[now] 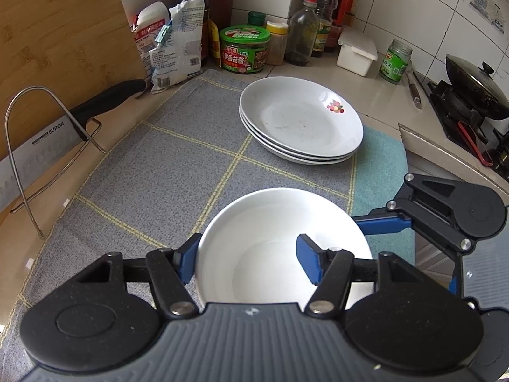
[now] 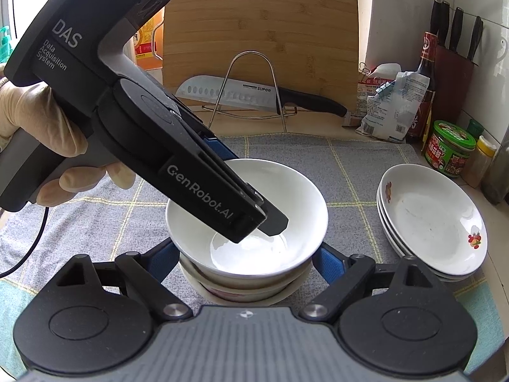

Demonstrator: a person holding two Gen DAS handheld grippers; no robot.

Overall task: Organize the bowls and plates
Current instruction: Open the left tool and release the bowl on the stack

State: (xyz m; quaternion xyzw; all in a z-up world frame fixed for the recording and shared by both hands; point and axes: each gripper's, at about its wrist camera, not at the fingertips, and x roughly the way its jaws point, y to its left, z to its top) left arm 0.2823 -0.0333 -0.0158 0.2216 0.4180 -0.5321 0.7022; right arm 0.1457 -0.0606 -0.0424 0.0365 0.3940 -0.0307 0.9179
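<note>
A home kitchen: a tiled wall (image 1: 413,16) backs the counter (image 1: 381,95), where sauce bottles (image 1: 327,12) and jars crowd the far corner, beside a wok (image 1: 474,86) on a gas stove and a bamboo cutting board (image 2: 261,44) with a knife (image 2: 254,94).

bowl (image 1: 280,242): plain white | plates (image 1: 302,121): white, red flower motif | mat (image 1: 178,165): grey, yellow grid

The left gripper (image 1: 248,262) reaches down at a slant with its jaws spread, one blue finger (image 1: 187,261) outside and the other held apart from it. A gloved hand (image 2: 47,146) (pale, wrapped round the grey handle) carries it. The right gripper (image 2: 246,259) sits low and level, its jaws wide, its blue pads (image 2: 327,262) far apart.
</note>
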